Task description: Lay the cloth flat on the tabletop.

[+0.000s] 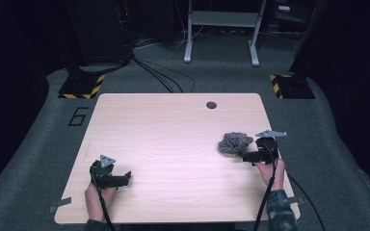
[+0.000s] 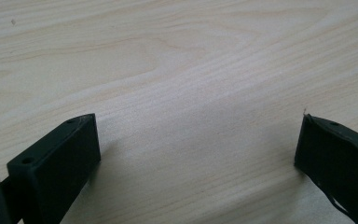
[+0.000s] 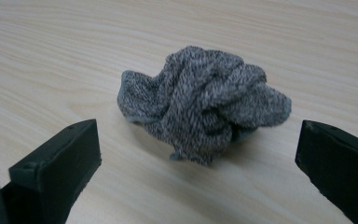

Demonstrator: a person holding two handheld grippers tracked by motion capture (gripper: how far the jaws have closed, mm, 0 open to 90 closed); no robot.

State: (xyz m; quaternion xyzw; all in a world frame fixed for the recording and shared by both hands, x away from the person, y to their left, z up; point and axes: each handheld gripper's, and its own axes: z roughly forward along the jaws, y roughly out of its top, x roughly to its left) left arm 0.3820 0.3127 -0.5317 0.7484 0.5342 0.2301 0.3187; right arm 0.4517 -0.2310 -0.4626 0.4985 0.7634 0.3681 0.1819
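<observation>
Starting closest to the person: the left gripper is sitting low at the near-left part of the wooden table, held in the left hand, and its jaws are standing wide apart with nothing between them. In the left gripper view it's just bare wood grain showing in the gap, with the jaws casting a soft shadow on the tabletop.

Over on the right side, a bit farther up the table, the right hand is holding the right gripper, which is pointing leftward at a crumpled grey cloth. Its jaws are also spread wide open, not gripping anything. In the right gripper view the cloth is lying bunched up in a ball on the wood just ahead of the jaw tips, roughly centred in the gap but not touching either jaw. It's a speckled grey knit fabric, all folded over itself.

Farther back, a small dark round hole is sitting near the far edge of the table. Beyond that, black cables are running across the grey floor toward a light metal frame.
</observation>
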